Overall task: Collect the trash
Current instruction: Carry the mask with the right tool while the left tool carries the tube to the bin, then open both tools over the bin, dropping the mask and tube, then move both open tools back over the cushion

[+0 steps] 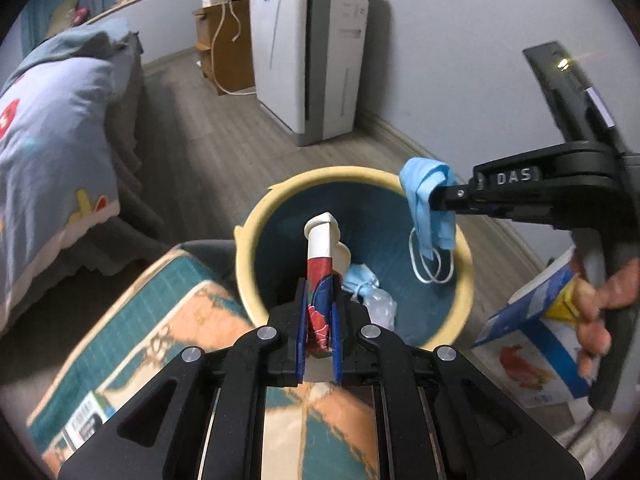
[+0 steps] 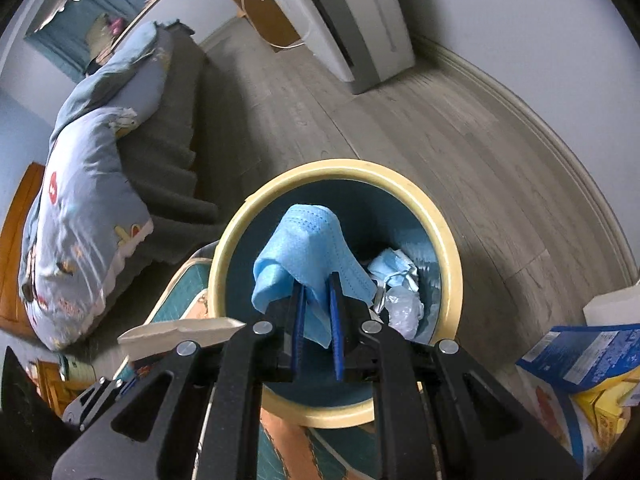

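Observation:
A round bin with a cream rim [image 1: 280, 196] and dark blue inside stands on the floor; it also shows in the right wrist view [image 2: 448, 240]. My left gripper [image 1: 320, 304] is shut on a crushed paper cup [image 1: 320, 248], red and blue with a white rim, held over the bin. My right gripper [image 2: 318, 284] is shut on a blue face mask [image 2: 312, 240] above the bin; the left wrist view shows the mask [image 1: 430, 200] hanging with its white ear loops over the rim. Another mask [image 2: 394, 266] and a clear plastic wrapper [image 2: 404, 304] lie inside.
A patterned teal and orange cushion [image 1: 160, 320] lies beside the bin. A blue and white carton [image 2: 580, 356] sits on the right. A bed with a grey-blue quilt [image 1: 52, 128] is on the left. A white appliance [image 1: 312, 52] stands against the wall.

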Available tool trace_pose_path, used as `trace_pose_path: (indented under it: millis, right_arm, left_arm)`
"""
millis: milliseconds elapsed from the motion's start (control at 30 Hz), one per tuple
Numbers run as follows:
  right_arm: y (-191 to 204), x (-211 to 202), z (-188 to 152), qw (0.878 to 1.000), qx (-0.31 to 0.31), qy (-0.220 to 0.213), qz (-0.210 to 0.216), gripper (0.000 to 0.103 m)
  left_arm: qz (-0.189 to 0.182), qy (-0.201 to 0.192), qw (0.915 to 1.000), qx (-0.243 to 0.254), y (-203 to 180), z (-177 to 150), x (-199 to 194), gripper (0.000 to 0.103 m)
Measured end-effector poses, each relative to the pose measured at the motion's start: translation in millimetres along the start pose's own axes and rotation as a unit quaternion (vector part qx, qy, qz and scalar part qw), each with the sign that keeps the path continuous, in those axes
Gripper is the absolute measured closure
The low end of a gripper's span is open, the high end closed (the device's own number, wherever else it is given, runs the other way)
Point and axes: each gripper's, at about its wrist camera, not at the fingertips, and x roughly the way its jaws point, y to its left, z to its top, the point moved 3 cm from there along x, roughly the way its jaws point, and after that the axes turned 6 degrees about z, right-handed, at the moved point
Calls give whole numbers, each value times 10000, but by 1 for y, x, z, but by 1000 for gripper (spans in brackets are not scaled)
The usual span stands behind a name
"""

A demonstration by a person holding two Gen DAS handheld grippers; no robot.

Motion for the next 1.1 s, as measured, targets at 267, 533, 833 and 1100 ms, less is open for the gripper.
trace_pose_path:
  millis: [267, 533, 833, 1100]
  right_arm:
    - [14, 4, 7, 9998, -195, -67, -3, 91]
    - [18, -3, 10, 9991, -170, -310, -244, 21]
    - [33, 0, 3, 9989, -212, -221, -347, 6]
    - [74, 3, -13, 9985, -534, -129, -75, 6]
  left_arm:
    - [104, -10, 9999, -61, 6, 16, 29, 90]
    - [431, -74, 9986, -282, 23, 11, 27, 26]
    - [843, 2, 9948, -564, 56, -18, -2, 10]
    - [1259, 120, 9854, -1139, 123, -70, -63, 8]
